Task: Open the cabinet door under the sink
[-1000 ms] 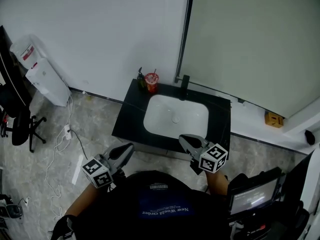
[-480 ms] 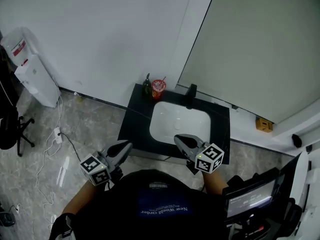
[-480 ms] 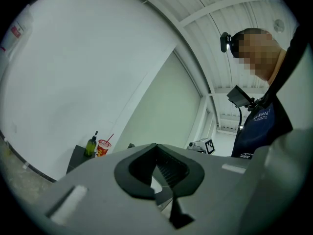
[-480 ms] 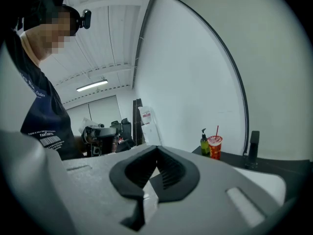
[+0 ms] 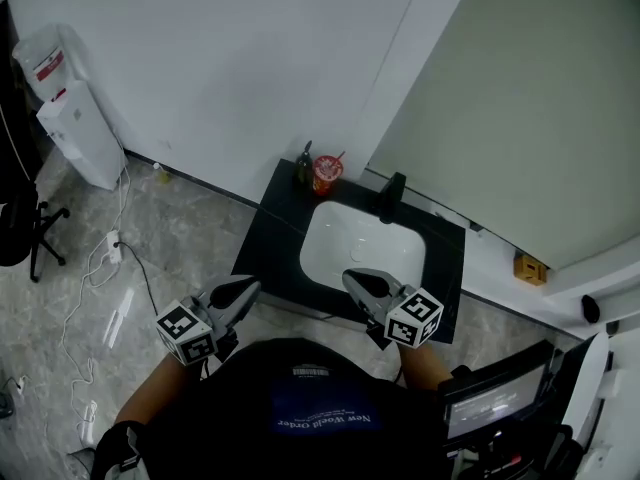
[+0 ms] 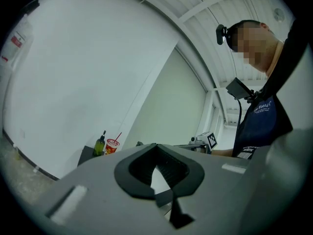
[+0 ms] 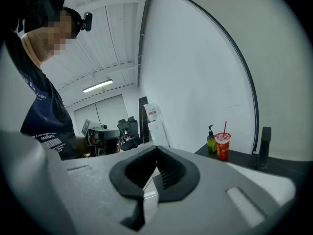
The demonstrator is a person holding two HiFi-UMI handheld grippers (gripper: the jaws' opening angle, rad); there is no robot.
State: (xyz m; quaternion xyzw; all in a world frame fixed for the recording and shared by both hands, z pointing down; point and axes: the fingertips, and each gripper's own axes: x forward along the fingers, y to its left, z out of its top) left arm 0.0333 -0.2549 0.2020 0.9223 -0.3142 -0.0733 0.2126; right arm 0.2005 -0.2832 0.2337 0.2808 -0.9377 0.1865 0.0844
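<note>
Black counter (image 5: 272, 248) nearer (slightly)

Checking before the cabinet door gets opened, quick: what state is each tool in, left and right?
Left tool: closed, holding nothing.
Right tool: closed, holding nothing.

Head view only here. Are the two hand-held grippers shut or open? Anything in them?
Observer: In its own view the left hand-held gripper has its jaws together, nothing between them.
Operator: Right one?
Observer: The right hand-held gripper has its jaws together too, empty.
Operator: Dark thing beside the red cup?
Observer: Right gripper view shows a green pump bottle, on the side of the cup away from the faucet.
</note>
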